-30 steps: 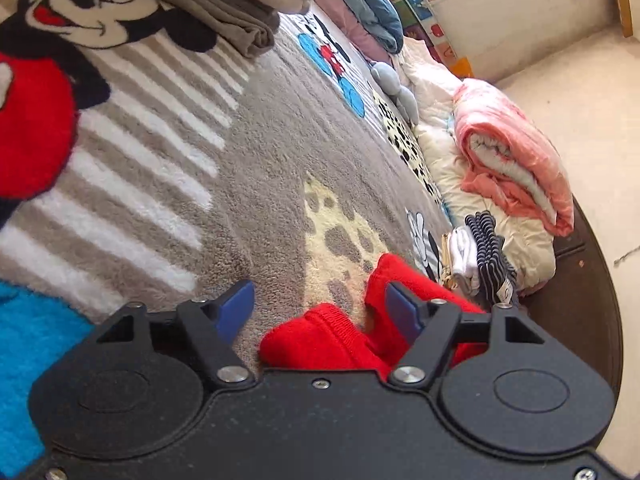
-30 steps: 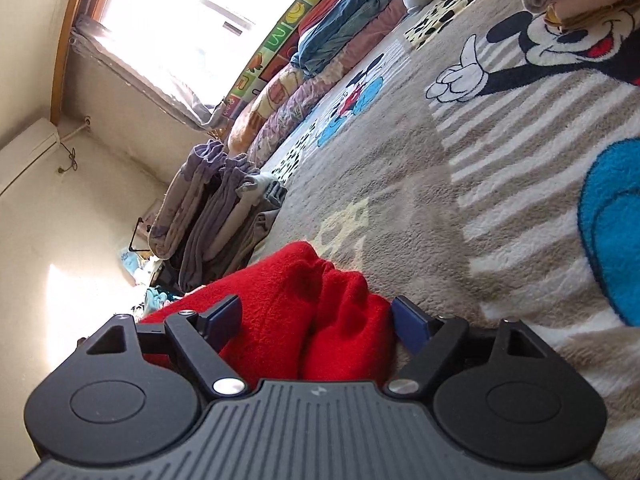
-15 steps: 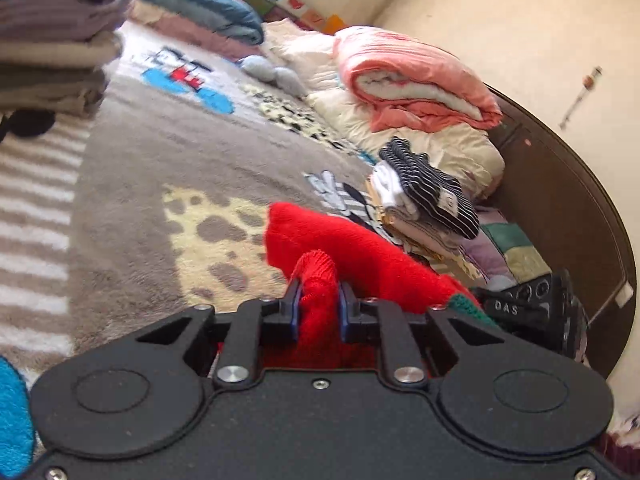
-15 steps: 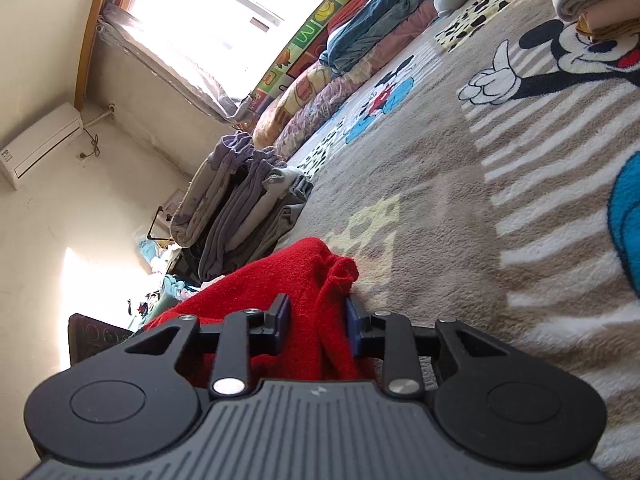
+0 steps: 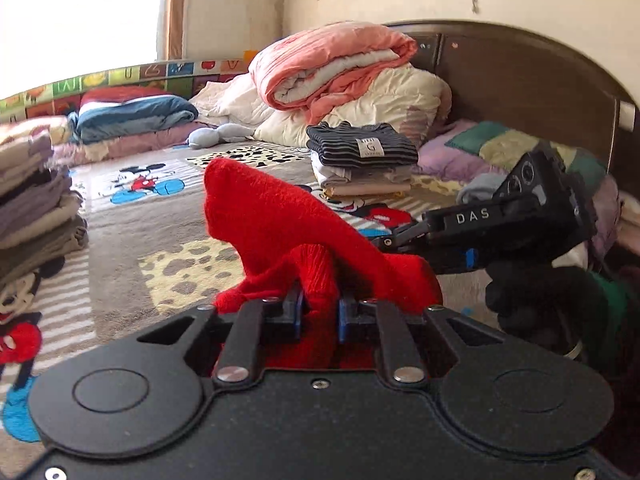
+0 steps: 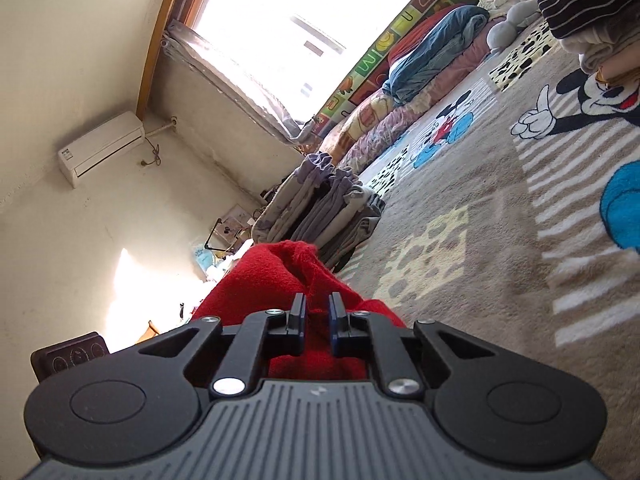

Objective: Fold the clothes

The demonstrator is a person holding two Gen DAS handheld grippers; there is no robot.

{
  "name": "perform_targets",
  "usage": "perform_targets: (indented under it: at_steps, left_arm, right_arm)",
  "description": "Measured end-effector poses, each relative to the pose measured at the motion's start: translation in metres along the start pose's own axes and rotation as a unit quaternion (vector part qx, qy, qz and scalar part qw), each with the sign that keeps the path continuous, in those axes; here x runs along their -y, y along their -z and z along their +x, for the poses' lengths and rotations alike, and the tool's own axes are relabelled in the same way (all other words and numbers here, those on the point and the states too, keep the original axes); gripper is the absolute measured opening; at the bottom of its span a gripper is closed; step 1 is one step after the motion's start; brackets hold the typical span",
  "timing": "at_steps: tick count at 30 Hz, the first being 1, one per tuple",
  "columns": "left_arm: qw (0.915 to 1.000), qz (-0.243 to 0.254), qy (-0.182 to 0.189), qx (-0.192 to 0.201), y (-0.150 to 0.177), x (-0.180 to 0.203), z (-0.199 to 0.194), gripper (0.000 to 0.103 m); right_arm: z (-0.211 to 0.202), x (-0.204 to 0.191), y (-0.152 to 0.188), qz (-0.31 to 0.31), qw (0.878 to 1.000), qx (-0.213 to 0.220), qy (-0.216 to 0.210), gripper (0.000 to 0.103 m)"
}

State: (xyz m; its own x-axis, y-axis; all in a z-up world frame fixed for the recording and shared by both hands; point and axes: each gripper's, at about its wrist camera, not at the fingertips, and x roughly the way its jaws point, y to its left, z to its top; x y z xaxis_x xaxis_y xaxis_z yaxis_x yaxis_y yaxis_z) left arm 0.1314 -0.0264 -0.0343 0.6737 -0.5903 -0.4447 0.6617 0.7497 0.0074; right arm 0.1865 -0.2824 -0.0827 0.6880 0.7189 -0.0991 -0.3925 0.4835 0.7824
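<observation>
Left claw (image 5: pixel 319 314) is clamping a bunched fold of the red garment (image 5: pixel 280 216), pads pressing it from both sides. Right claw (image 6: pixel 317 320) is closing on another fold of the same red garment (image 6: pixel 260 280), its jaws narrowing with cloth pinched between them.

Garment is hanging lifted between the two claws, one corner peaking up just ahead of the left claw, the rest draping back toward it. In the left wrist view the right claw (image 5: pixel 394 238) is showing just right of the red cloth, a dark-gloved hand (image 5: pixel 532 300) holding it.

Below and ahead of both claws, the cartoon-mouse blanket (image 5: pixel 168 216) is covering the bed. Left of the left claw, a stack of folded grey and beige clothes (image 5: pixel 36 216) is sitting on the blanket. Ahead and slightly right, a smaller folded pile with a striped top (image 5: pixel 360 148) is sitting well apart from the garment.

Farther out: pink quilt (image 5: pixel 328 64) lying on cream bedding, dark headboard (image 5: pixel 520 80) behind. In the right wrist view, window (image 6: pixel 304 28) and wall air conditioner (image 6: pixel 100 148) are showing at the far side.
</observation>
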Motion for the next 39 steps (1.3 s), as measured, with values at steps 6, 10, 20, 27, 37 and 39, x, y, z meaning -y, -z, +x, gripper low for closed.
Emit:
perform_targets:
  at_steps: [6,10,20,27,37,39]
  left_arm:
    - [0.9974,0.063,-0.024,-0.027,0.025,0.048,-0.016,0.012]
    - [0.9961,0.078,-0.026,-0.033,0.037,0.065,-0.033,0.012]
    - [0.9908,0.107,-0.068,-0.049,0.057,0.084,-0.058,0.012]
    - [0.9865,0.135,-0.090,-0.024,0.063,0.094,-0.058,0.056]
    - [0.9727,0.201,-0.114,-0.025,0.077,0.103,-0.051,0.057]
    - [0.9690,0.212,-0.125,-0.026,0.078,0.103,-0.052,0.053]
  right_arm:
    - [-0.030,-0.026,0.042,-0.009,0.999,-0.037,0.030,0.013]
    - [-0.051,-0.040,0.062,-0.017,0.997,-0.047,0.060,0.013]
    - [-0.097,-0.064,0.087,-0.087,0.983,-0.060,0.149,0.035]
    - [-0.136,-0.090,0.095,-0.197,0.958,-0.013,0.208,0.044]
    - [-0.122,-0.185,0.112,-0.502,0.846,-0.011,0.178,0.079]
    - [-0.110,-0.194,0.113,-0.544,0.819,-0.037,0.175,0.080]
